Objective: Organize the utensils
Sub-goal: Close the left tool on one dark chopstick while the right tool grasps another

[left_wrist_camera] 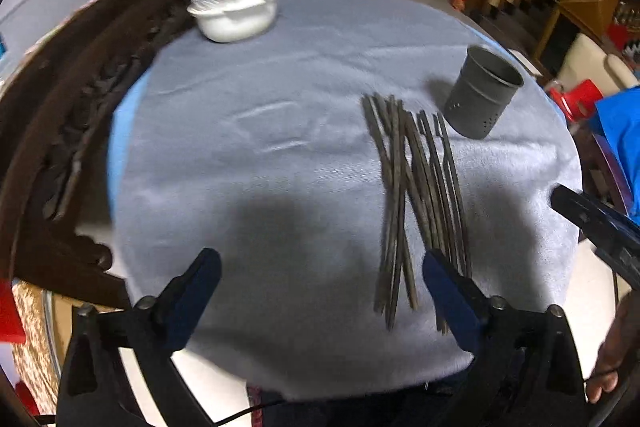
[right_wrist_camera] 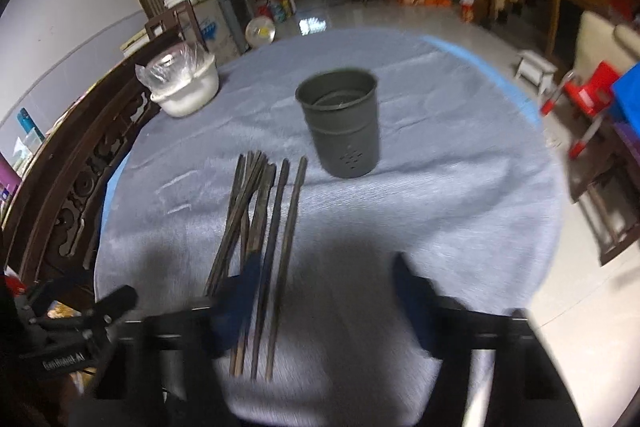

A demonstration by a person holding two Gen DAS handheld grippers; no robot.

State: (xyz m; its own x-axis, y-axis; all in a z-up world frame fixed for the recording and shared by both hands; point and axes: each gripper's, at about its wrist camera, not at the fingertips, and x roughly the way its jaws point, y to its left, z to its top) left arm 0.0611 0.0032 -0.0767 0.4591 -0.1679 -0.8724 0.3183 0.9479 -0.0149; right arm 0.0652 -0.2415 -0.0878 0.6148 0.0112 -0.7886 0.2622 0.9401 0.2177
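Observation:
Several dark wooden chopsticks (left_wrist_camera: 416,195) lie in a loose bundle on the grey tablecloth (left_wrist_camera: 260,167); they also show in the right wrist view (right_wrist_camera: 260,227). A dark metal utensil holder (left_wrist_camera: 482,91) stands upright beyond them, also seen in the right wrist view (right_wrist_camera: 342,121), and looks empty. My left gripper (left_wrist_camera: 320,267) is open and empty, its right finger over the near ends of the chopsticks. My right gripper (right_wrist_camera: 324,267) is open and empty above the near ends, its left finger over the bundle. The right gripper's edge shows in the left wrist view (left_wrist_camera: 596,223).
A white bowl (left_wrist_camera: 236,15) covered with clear plastic sits at the table's far left, also in the right wrist view (right_wrist_camera: 186,89). A carved dark wooden chair back (left_wrist_camera: 72,115) runs along the left edge. A red stool (right_wrist_camera: 588,95) stands on the floor at right.

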